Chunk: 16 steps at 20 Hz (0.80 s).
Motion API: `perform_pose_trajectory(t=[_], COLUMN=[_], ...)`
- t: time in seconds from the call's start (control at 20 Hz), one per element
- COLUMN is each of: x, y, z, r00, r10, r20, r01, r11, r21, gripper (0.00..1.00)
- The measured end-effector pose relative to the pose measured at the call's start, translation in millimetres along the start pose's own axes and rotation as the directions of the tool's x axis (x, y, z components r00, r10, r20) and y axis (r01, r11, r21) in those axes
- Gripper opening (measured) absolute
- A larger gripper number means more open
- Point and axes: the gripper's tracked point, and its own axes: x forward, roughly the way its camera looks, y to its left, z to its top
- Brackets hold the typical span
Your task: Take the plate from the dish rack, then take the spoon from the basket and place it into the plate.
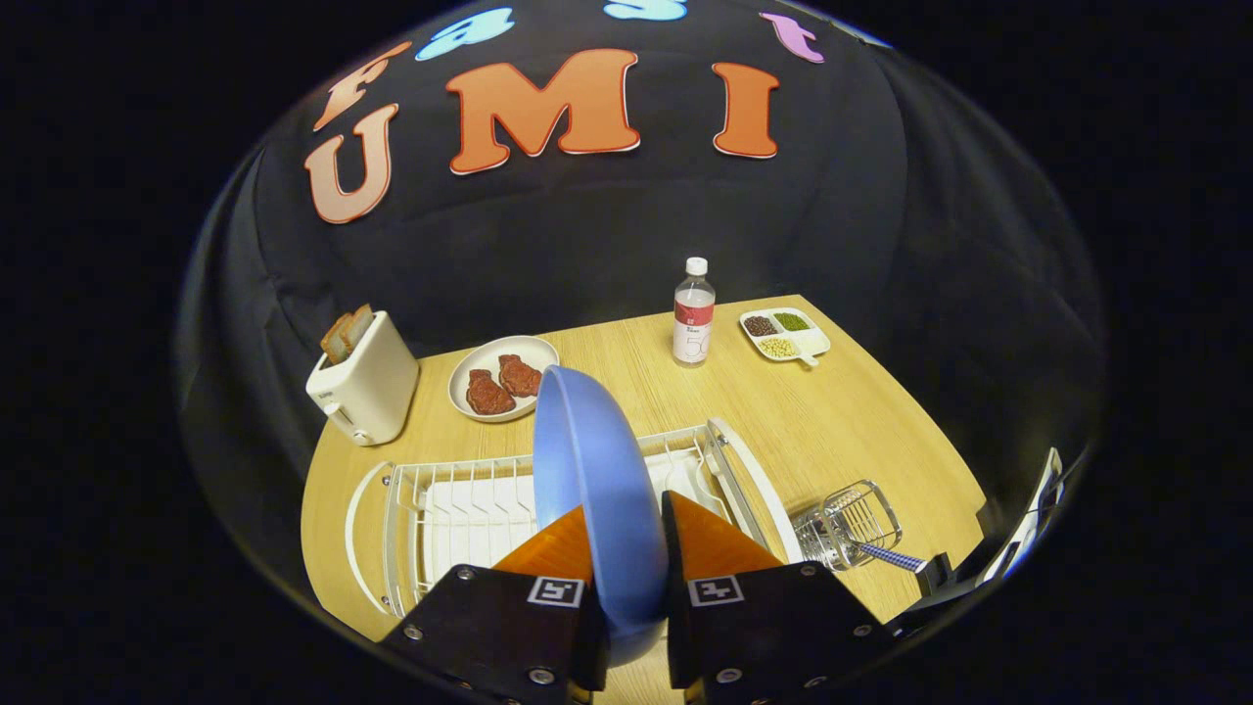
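Note:
A blue plate (597, 480) stands on edge between my fingers, and my gripper (626, 548) is shut on its lower rim. The plate is lifted above the white wire dish rack (470, 499), which lies just beyond the fingers. To the right of the rack a clear wire basket (850, 524) lies tipped on its side on the wooden table (861, 431). A spoon with a blue checked handle (889, 556) sticks out of the basket toward me.
A white toaster (364, 387) with bread slices stands beyond the rack's left end. Behind the plate sit a white dish with meat pieces (501, 377), a water bottle (693, 313) and a divided tray of beans (783, 333).

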Motion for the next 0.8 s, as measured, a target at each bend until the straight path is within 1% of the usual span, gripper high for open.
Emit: perform_pose_trajectory(t=[0.2,0.35,0.5,0.7,0.8], x=[-43.4,-74.0,-96.5,-115.6,-117.9], y=[-25.9,-50.2,-64.0,-76.0,-76.8], z=[-19.4,-41.5,-78.9,-144.2,-176.4], r00=[0.996,0.991,0.976,0.95,0.934], r10=[0.085,0.136,0.216,0.304,0.349], r20=[-0.005,-0.005,-0.032,-0.074,-0.081], r01=[-0.083,-0.131,-0.191,-0.244,-0.265], r11=[0.988,0.964,0.917,0.867,0.825], r21=[0.13,0.229,0.349,0.434,0.5], gripper=[0.24,0.24,0.24,0.24,0.24])
